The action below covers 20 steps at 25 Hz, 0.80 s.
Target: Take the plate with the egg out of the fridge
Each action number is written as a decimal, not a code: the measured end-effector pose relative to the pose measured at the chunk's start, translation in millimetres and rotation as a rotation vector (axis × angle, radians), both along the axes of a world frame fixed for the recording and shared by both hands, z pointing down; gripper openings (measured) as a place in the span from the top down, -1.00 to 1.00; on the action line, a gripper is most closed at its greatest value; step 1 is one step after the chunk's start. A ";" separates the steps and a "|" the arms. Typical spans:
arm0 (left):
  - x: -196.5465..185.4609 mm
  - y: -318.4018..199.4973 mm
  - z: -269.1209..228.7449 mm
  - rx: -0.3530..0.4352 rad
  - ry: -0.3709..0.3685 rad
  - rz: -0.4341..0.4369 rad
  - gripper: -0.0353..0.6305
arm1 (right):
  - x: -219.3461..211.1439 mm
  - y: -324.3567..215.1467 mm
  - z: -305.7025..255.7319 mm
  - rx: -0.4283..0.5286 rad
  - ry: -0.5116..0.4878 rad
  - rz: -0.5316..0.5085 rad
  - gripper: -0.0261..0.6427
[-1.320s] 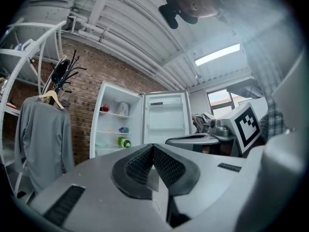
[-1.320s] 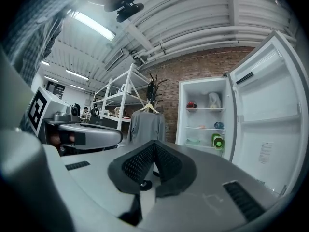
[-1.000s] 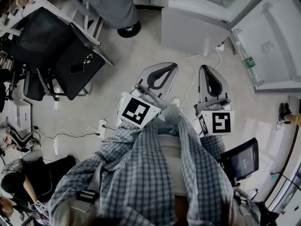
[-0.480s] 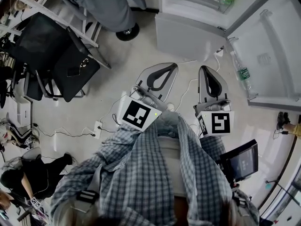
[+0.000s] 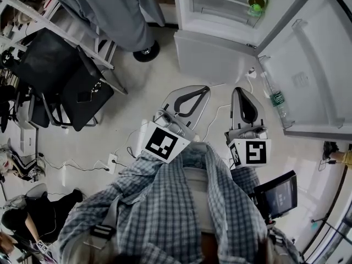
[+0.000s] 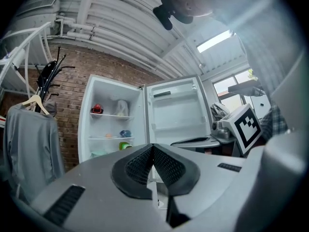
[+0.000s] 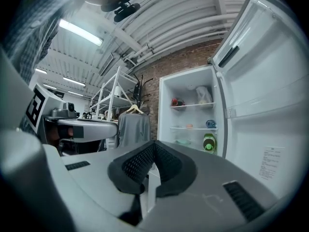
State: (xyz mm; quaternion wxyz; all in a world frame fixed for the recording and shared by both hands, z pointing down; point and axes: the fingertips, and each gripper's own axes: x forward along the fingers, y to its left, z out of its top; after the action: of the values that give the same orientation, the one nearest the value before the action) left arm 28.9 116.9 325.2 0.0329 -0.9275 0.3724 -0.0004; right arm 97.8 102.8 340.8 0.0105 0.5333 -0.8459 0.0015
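Observation:
The white fridge (image 5: 220, 15) stands open ahead of me, its door (image 5: 308, 76) swung out to the right. In the left gripper view its shelves hold a red thing (image 6: 97, 109), a white bag (image 6: 122, 108), a blue thing (image 6: 125, 134) and a small pale orange thing (image 6: 109, 135) that may be the egg; no plate can be made out. A green bottle (image 7: 209, 143) sits lower down. My left gripper (image 5: 204, 89) and right gripper (image 5: 242, 91) are held side by side in front of me, both shut and empty, well short of the fridge.
A grey garment (image 5: 110, 7) hangs on a stand left of the fridge. Black chairs (image 5: 60, 70) fill the left. Cables and a power strip (image 5: 116, 159) lie on the floor. A water bottle (image 5: 275, 98) sits in the door. A screen (image 5: 278, 194) is at my right.
The fridge has come lower and closer in the head view as I step toward it. Both grippers keep their pose and stay shut.

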 end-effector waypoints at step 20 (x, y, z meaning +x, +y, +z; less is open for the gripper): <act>24.8 -92.5 -4.4 0.011 0.061 0.066 0.88 | 22.5 -73.3 1.3 -0.017 0.012 0.057 0.90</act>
State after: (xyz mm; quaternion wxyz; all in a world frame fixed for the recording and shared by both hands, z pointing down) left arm 53.7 24.4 320.8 0.0265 -0.9386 0.3426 0.0308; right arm 120.3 29.6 342.1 0.0200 0.5571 -0.8302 0.0060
